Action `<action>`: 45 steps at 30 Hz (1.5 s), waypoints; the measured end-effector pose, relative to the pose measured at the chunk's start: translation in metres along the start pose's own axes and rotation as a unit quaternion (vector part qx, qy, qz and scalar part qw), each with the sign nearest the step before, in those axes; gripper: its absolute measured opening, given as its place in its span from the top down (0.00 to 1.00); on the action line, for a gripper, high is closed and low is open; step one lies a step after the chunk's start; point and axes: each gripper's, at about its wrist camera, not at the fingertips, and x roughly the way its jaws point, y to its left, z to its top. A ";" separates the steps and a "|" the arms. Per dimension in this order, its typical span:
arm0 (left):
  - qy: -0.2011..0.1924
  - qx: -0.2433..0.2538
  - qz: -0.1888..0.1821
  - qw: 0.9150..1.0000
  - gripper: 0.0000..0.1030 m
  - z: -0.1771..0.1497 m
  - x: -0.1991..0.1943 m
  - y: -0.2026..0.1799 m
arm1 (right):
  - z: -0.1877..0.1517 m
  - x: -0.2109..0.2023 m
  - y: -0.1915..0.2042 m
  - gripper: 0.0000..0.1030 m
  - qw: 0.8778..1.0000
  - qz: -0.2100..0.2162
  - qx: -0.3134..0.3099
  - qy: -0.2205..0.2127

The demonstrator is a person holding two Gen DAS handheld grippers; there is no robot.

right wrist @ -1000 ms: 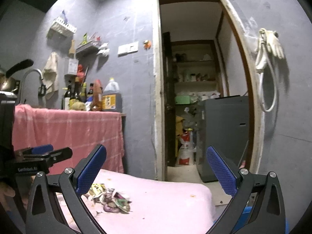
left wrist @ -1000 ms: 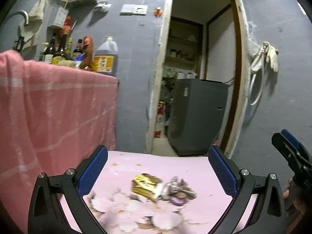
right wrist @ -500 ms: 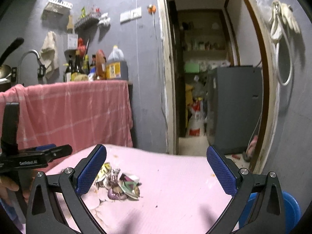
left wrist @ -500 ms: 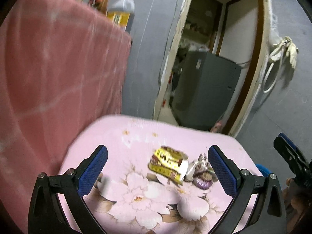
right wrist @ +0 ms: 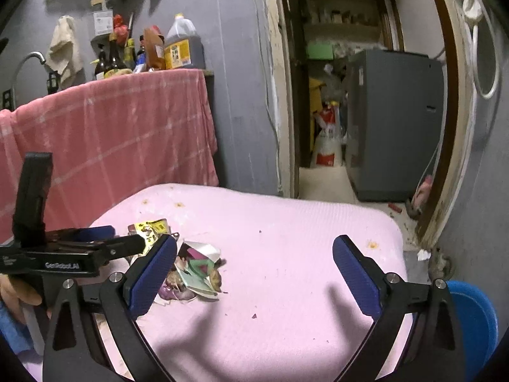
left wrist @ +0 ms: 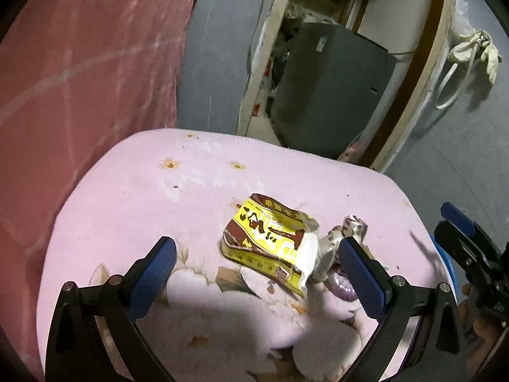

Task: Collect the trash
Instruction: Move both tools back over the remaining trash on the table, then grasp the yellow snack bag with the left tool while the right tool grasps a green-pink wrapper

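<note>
Yellow-brown wrapper (left wrist: 270,242), pink floral tablecloth (left wrist: 133,197), blue-padded tongs (left wrist: 256,265)

left tongs (left wrist: 256,262): tipped down, closer over yellow wrapper (left wrist: 270,240) | right tongs (right wrist: 254,262): lowered toward table

Crumpled yellow-and-brown wrapper (left wrist: 270,238) flat on the pink floral cloth (left wrist: 127,191) — smaller torn scraps (right wrist: 198,270) heaped just beside it

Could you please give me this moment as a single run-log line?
task: collect trash | left tongs: open, above yellow wrapper | right tongs: open, empty | trash pile: on pink table, untouched | blue bin: beside table
</note>
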 end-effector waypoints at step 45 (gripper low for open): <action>0.001 -0.030 -0.037 0.999 0.43 -0.001 -0.022 0.024 | -0.010 0.069 0.019 0.27 0.980 0.099 0.016 0.171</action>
